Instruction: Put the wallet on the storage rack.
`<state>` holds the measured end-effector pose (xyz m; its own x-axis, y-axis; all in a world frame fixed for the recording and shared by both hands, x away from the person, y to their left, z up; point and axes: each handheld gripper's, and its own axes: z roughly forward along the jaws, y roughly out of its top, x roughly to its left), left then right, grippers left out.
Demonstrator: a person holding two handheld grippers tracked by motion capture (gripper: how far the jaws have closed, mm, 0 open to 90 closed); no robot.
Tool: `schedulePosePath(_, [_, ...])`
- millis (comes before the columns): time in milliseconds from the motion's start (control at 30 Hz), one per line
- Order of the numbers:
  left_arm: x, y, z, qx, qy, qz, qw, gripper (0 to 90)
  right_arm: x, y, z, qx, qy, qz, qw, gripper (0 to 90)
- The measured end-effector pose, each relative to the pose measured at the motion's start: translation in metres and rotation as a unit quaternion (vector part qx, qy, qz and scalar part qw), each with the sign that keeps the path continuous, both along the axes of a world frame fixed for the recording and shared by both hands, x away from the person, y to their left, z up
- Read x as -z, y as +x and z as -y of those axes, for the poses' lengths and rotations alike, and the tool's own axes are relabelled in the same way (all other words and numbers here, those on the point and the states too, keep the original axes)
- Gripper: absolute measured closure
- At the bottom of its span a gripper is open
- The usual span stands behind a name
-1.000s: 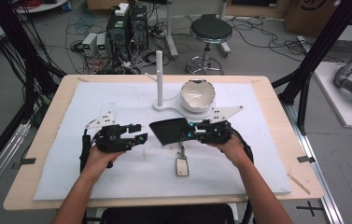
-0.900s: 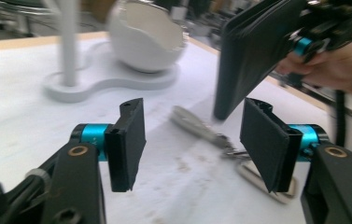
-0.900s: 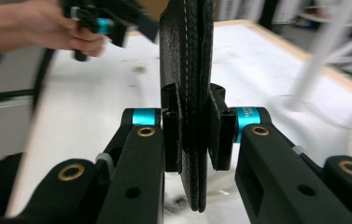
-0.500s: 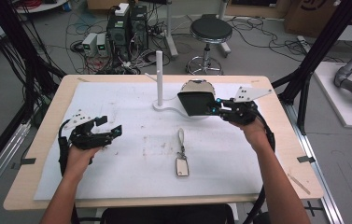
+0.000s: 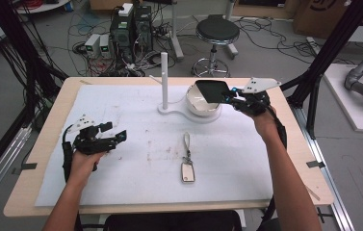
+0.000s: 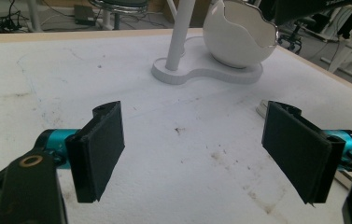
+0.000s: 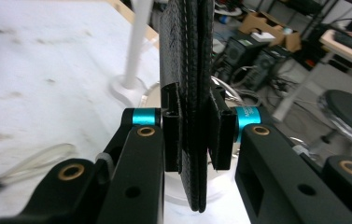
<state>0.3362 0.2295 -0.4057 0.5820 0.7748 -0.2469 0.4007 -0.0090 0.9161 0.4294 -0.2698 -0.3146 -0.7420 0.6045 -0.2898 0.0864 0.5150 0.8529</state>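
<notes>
Black stitched leather, a flat wallet (image 5: 212,90), is clamped between the jaws of the right gripper (image 5: 235,95), which holds it over the open top of the white bowl (image 5: 199,103). In the right gripper view the wallet (image 7: 188,84) stands edge-on between the two pads, its seam and pale stitching running up the middle, with the jaws pressed against both faces. Whether the wallet touches the bowl's rim cannot be told.

The bowl sits on a white base that also carries a slim white post (image 5: 164,79), just to the left of the bowl. Nearer the person than the bowl, in the middle of the white sheet (image 5: 136,120) covering the wooden desk (image 5: 63,96), lies a key fob (image 5: 187,172) with a pale loop strap pointing toward the bowl.

The left gripper (image 5: 116,136) is well away from the bowl, low over the sheet on the person's left side, with its jaws spread apart and nothing between them. In the left gripper view the two black pads (image 6: 101,149) stand wide of each other above the stained sheet, with the post and bowl (image 6: 239,39) beyond them.

Beyond the desk, past the bowl, a round stool (image 5: 217,32) stands on the floor among cables and computer cases (image 5: 131,29).
</notes>
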Motion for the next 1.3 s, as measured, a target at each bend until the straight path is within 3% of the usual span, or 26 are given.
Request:
schedulePosePath(100, [0.000, 0.000, 0.000, 0.001, -0.002, -0.002, 1.0000, 21.0, 0.000, 0.006, -0.002, 0.013, -0.016, 0.012, 0.9997, 79.2])
schedulePosePath(333, [0.003, 0.001, -0.002, 0.000, -0.019, -0.008, 0.9998, 21.0, 0.006, 0.016, -0.006, 0.029, -0.040, 0.016, 0.9987, 79.2])
schedulePosePath(633, [0.004, 0.001, -0.002, -0.003, -0.029, -0.014, 0.9995, 21.0, 0.012, 0.022, -0.009, 0.029, -0.077, 0.033, 0.9961, 79.2])
schedulePosePath(900, [0.004, 0.001, -0.002, -0.004, -0.031, -0.016, 0.9994, 21.0, 0.019, 0.025, -0.019, 0.038, -0.121, 0.059, 0.9902, 77.9])
schedulePosePath(1100, [0.005, 0.001, -0.001, -0.002, -0.033, -0.017, 0.9993, 21.0, 0.024, 0.026, -0.032, 0.038, -0.140, 0.078, 0.9864, 74.8])
schedulePosePath(1167, [0.005, 0.001, -0.001, -0.003, -0.033, -0.019, 0.9993, 21.0, 0.025, 0.027, -0.035, 0.036, -0.138, 0.075, 0.9869, 70.5])
schedulePosePath(1300, [0.006, 0.001, -0.001, -0.003, -0.033, -0.020, 0.9992, 21.0, 0.027, 0.028, -0.038, 0.031, -0.140, 0.064, 0.9876, 70.6])
